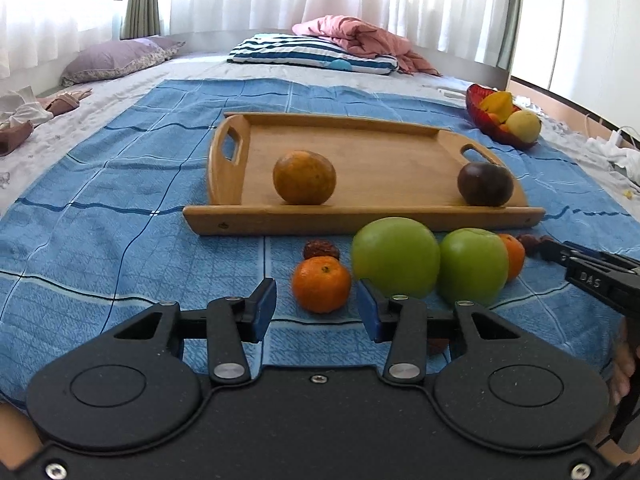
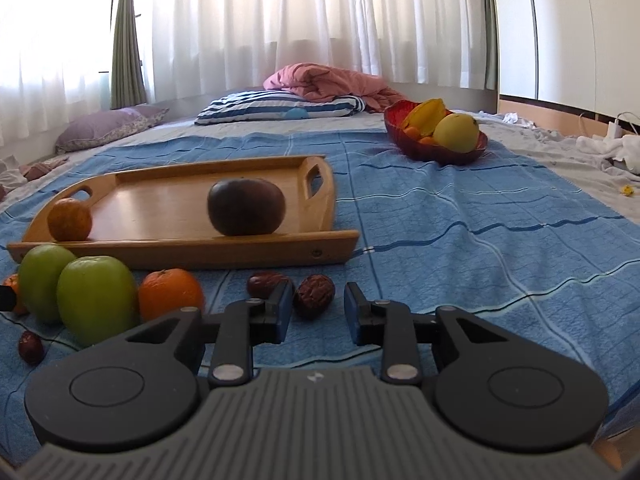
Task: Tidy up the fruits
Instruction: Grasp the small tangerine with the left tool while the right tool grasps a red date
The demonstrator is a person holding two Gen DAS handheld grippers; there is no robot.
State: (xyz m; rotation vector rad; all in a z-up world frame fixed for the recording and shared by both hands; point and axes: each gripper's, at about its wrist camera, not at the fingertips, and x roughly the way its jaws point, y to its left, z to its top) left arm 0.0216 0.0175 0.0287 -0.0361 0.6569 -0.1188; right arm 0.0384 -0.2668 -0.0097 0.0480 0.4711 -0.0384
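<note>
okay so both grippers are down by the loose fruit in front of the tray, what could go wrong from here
The two green apples touch each other and an orange; lifting one may send the others rolling. The left gripper has its jaws open near the small orange, with a green apple against one jaw, so closing could nudge it.

A bed [image 1: 120, 92] is covered by a blue blanket [image 1: 100, 208]. Pillows [image 1: 312, 54] are seen far off, below bright white curtains [image 2: 320, 16]; cupboards [image 2: 568, 32] at right.
</note>
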